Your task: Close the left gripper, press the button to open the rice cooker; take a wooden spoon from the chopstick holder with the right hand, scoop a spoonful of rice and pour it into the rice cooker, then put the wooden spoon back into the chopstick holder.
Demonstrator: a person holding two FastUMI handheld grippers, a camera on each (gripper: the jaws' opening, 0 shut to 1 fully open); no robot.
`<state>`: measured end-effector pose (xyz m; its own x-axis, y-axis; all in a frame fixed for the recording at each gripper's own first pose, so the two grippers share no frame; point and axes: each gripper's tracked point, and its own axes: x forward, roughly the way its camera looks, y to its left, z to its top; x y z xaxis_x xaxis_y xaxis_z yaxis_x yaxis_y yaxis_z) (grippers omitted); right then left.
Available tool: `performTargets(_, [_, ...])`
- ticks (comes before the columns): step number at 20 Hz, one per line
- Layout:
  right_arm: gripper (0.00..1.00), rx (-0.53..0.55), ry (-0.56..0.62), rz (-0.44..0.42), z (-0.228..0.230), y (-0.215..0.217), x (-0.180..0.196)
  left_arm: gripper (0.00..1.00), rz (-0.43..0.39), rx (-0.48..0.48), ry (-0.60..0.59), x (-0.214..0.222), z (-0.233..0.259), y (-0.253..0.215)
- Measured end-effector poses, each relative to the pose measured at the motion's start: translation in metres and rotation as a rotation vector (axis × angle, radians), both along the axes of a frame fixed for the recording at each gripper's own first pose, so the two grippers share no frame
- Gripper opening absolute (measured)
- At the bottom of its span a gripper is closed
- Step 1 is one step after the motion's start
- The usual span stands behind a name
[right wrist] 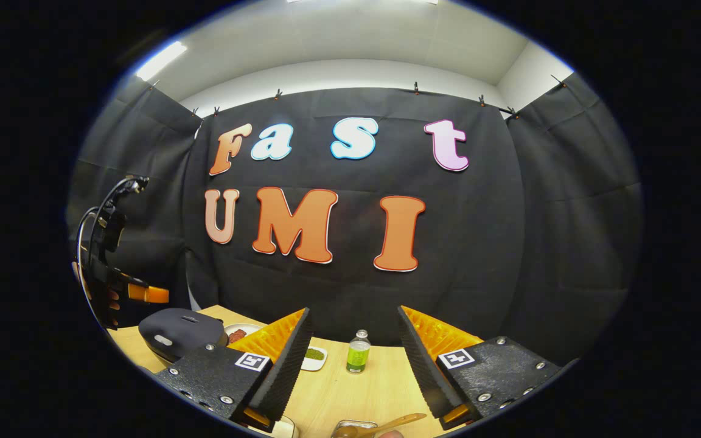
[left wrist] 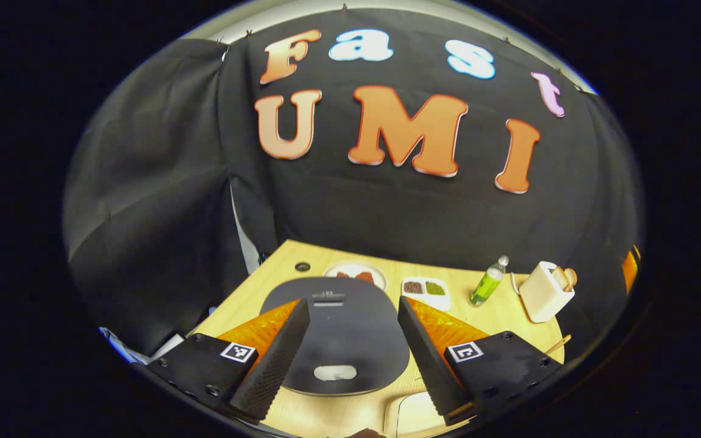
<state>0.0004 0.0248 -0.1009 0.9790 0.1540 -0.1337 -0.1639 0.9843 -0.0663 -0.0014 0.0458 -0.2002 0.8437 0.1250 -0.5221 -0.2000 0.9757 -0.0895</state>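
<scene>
Far left in the right gripper view, the left gripper (right wrist: 143, 294) hangs above the rice cooker (right wrist: 181, 333), lid down. In the left gripper view its own fingers (left wrist: 277, 353) stand wide apart, released, over that dark lid (left wrist: 341, 340), with the pale button (left wrist: 334, 372) between them near the front edge. Behind sits a round plate (left wrist: 355, 274) with reddish-brown bits, then a white two-part dish (left wrist: 426, 291) (brown one side, green the other), a green bottle (left wrist: 488, 282) and a cream chopstick holder (left wrist: 546, 293) with wooden ends poking out. The right gripper (right wrist: 353, 365) gapes too, gripping nothing; below it a wooden spoon (right wrist: 387, 423) lies over a container (right wrist: 350, 427), contents unclear.
</scene>
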Motion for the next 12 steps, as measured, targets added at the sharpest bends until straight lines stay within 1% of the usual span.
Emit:
performTargets(1, [0.90, 0.004, -0.008, 0.001, 0.003, 0.000, 0.001, 0.98, 0.007, 0.024, -0.048, -0.001, 0.015, 0.001])
performTargets(2, [0.86, 0.004, -0.018, -0.002, 0.006, 0.001, 0.002, 0.98, 0.015, 0.039, -0.094, 0.000, 0.026, -0.003])
performTargets(5, [0.86, 0.007, -0.042, -0.006, 0.012, 0.003, 0.003, 0.97, 0.021, 0.055, -0.213, -0.004, 0.060, -0.007])
performTargets(6, [0.82, 0.010, -0.045, -0.002, 0.014, 0.005, 0.002, 0.97, 0.011, 0.055, -0.243, -0.006, 0.069, -0.010])
performTargets(7, [0.82, 0.010, -0.049, 0.002, 0.016, 0.007, 0.001, 0.97, 0.010, 0.057, -0.267, -0.007, 0.078, -0.011])
performTargets(8, [0.86, 0.009, -0.056, 0.001, 0.020, 0.007, 0.001, 0.98, 0.012, 0.061, -0.289, -0.008, 0.086, -0.009])
performTargets(9, [0.82, 0.011, -0.067, -0.002, 0.023, 0.008, 0.001, 0.98, 0.020, 0.067, -0.311, -0.009, 0.093, -0.007])
performTargets(11, [0.82, 0.018, -0.085, -0.009, 0.028, 0.009, 0.000, 0.98, 0.028, 0.084, -0.357, -0.012, 0.107, -0.007])
performTargets(12, [0.90, 0.018, -0.087, -0.008, 0.028, 0.010, -0.001, 0.98, 0.032, 0.104, -0.375, -0.015, 0.111, -0.006])
